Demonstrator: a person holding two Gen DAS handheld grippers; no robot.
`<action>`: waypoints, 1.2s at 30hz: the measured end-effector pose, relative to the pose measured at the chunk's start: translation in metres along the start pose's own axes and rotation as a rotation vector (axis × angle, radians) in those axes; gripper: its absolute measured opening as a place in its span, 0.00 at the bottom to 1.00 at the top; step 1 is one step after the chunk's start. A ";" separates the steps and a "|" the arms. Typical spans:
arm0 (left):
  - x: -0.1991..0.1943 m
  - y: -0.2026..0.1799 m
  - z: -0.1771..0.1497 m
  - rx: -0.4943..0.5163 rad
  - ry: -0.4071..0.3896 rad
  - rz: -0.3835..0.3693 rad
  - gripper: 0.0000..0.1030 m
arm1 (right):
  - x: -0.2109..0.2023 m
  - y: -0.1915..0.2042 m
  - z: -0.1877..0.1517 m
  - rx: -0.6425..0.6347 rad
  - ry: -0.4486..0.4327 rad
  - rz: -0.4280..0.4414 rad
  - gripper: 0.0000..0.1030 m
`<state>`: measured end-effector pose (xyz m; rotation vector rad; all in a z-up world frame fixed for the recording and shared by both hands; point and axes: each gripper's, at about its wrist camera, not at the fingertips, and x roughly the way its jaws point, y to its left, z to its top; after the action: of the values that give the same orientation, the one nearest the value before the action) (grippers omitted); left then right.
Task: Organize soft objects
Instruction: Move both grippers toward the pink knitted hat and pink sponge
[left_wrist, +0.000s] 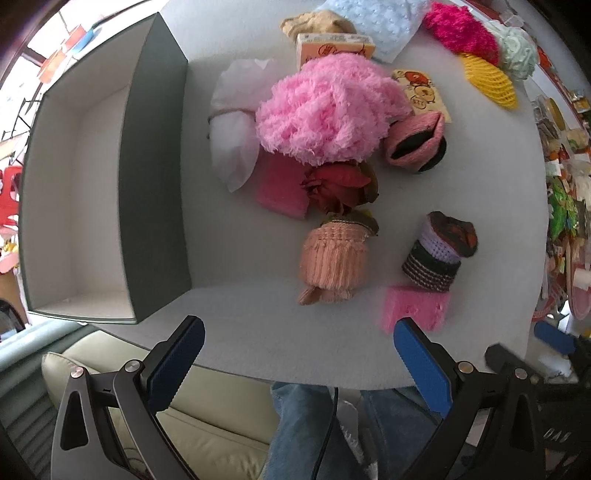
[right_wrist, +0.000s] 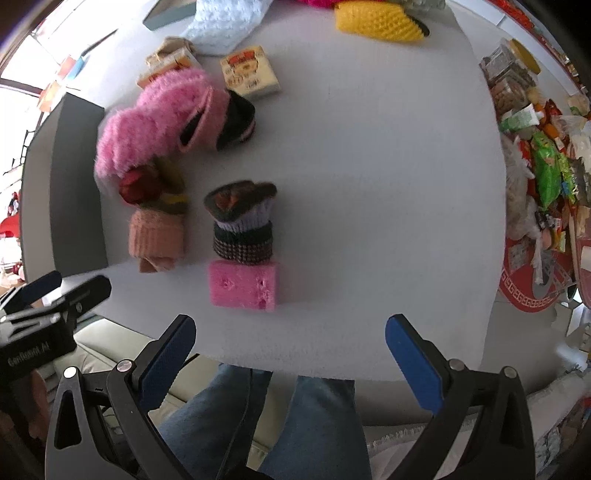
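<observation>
An open grey box (left_wrist: 151, 184) with a white inside stands at the table's left. Beside it lie soft things: a fluffy pink bundle (left_wrist: 325, 110), a white cloth (left_wrist: 236, 125), a red rose (left_wrist: 336, 184), a peach fringed roll (left_wrist: 332, 258), a dark striped knit roll (left_wrist: 436, 251) and a pink sponge (left_wrist: 413, 306). My left gripper (left_wrist: 299, 350) is open and empty above the table's near edge. My right gripper (right_wrist: 291, 343) is open and empty, just short of the pink sponge (right_wrist: 242, 284) and knit roll (right_wrist: 242, 225).
At the back lie a light blue cloth (left_wrist: 376, 26), a magenta fluffy piece (left_wrist: 458, 33), a yellow foam net (left_wrist: 487, 81) and small cartons (right_wrist: 249, 72). Snack packets (right_wrist: 546, 173) crowd the right side. A cream sofa (left_wrist: 207, 413) and the person's jeans (right_wrist: 317, 424) are below the table edge.
</observation>
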<state>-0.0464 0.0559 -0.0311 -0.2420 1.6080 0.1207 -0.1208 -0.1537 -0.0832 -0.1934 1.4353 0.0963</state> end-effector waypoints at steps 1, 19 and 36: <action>0.002 0.000 0.001 0.001 -0.003 -0.004 1.00 | 0.004 0.000 -0.001 -0.001 0.007 0.001 1.00; 0.024 0.002 0.004 -0.014 0.012 0.014 1.00 | 0.032 0.015 0.000 -0.029 0.067 -0.017 1.00; 0.031 0.005 0.005 -0.027 0.014 0.021 1.00 | 0.030 0.014 0.006 -0.032 0.081 -0.031 1.00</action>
<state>-0.0441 0.0590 -0.0628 -0.2469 1.6236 0.1572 -0.1135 -0.1405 -0.1134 -0.2479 1.5117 0.0873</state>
